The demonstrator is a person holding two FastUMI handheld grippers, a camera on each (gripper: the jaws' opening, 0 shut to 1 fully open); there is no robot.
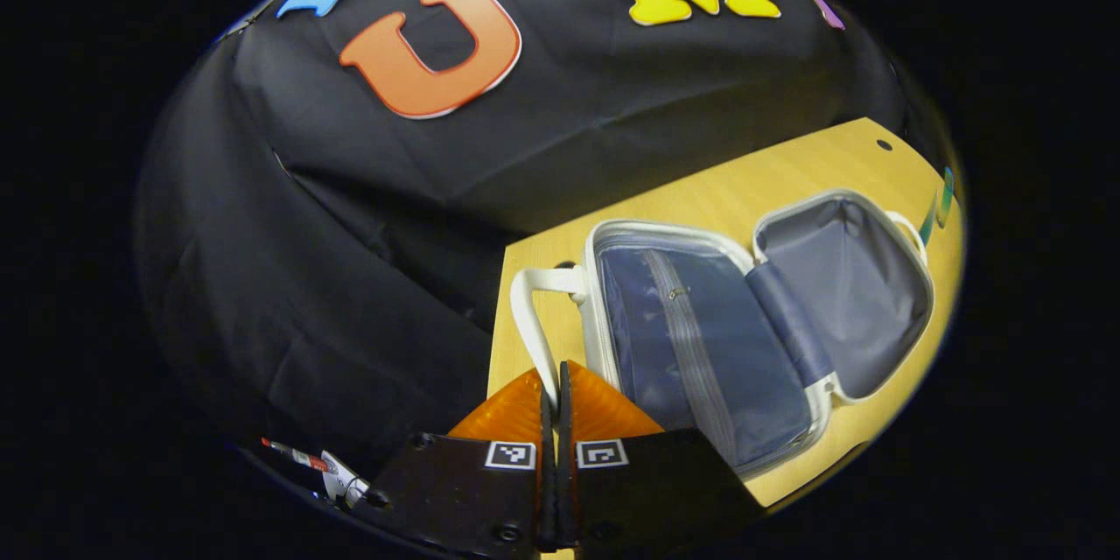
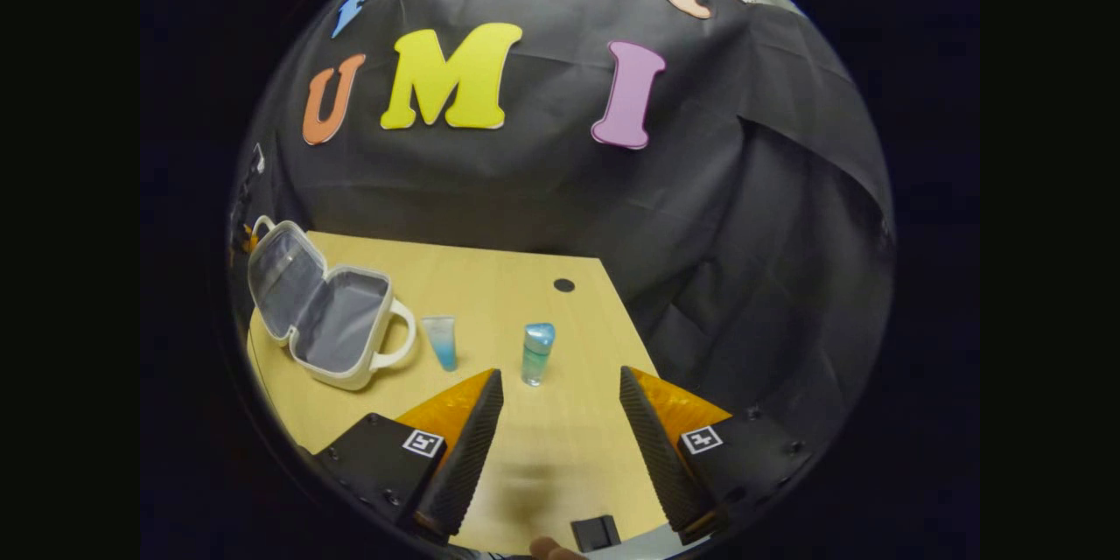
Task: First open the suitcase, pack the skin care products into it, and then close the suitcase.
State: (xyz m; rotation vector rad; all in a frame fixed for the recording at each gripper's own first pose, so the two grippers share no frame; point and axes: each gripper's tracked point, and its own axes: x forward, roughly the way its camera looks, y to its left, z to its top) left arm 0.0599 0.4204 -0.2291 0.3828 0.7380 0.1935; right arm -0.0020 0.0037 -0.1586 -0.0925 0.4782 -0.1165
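Suitcase [image 1: 752, 324] open near table edge, left tongs [image 1: 553, 385] closed, right tongs [image 2: 560, 385] spread.

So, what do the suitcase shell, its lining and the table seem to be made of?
The small white suitcase shell looks like smooth hard plastic: rigid rim, moulded handle. Its grey-blue lining seems woven fabric, with creases and a zip. The pale yellow table looks like matt wood or laminate, with faint grain; I cannot tell which.

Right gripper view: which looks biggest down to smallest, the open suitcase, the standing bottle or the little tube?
1. suitcase
2 and 3. bottle and tube: they look nearly alike, so no firm order.
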